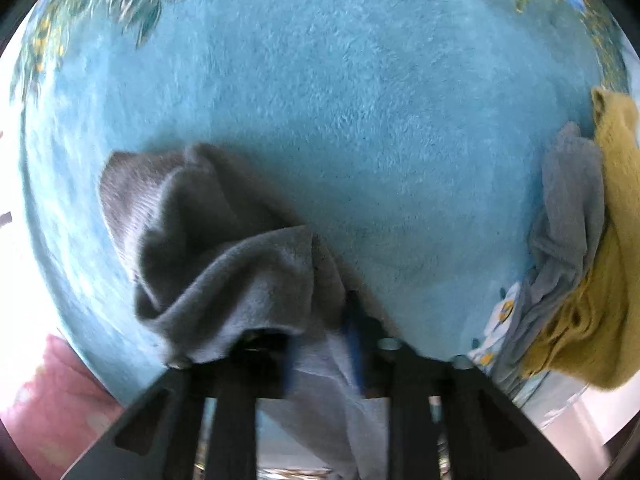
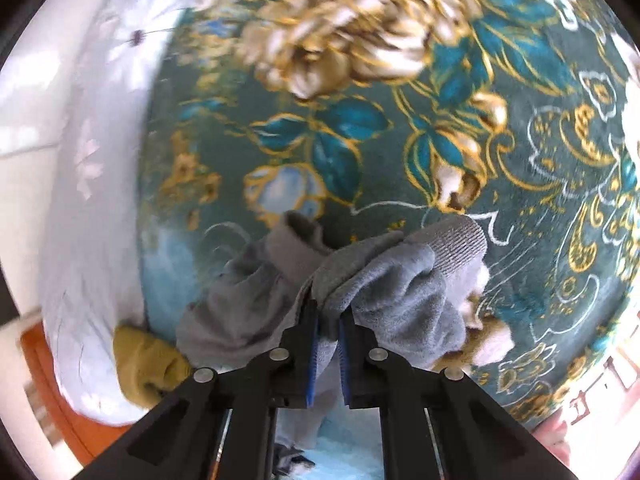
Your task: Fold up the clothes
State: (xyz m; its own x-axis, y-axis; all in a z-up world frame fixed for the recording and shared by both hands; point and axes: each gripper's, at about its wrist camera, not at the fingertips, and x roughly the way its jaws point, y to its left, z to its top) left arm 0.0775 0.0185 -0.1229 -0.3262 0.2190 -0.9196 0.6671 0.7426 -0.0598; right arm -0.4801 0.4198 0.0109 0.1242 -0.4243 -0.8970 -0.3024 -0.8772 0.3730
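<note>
Left gripper [image 1: 320, 344] is clamped on a grey garment [image 1: 224, 248] that drapes over its fingers toward 10 o'clock above the blue blanket [image 1: 360, 120], with a yellow knit [image 1: 608, 240] and pale cloth [image 1: 568, 208] piled at 3 o'clock. Right gripper [image 2: 328, 320] pinches the same grey garment [image 2: 380, 280], bunched over the floral border, yellow knit [image 2: 144, 364] at 8 o'clock.

Teal plush blanket [image 1: 360, 120] with floral border [image 2: 400, 120] covers the bed. Mustard knit garment [image 1: 612, 240] and pale blue-grey cloth [image 1: 568, 220] lie bunched at its right edge, touching.
</note>
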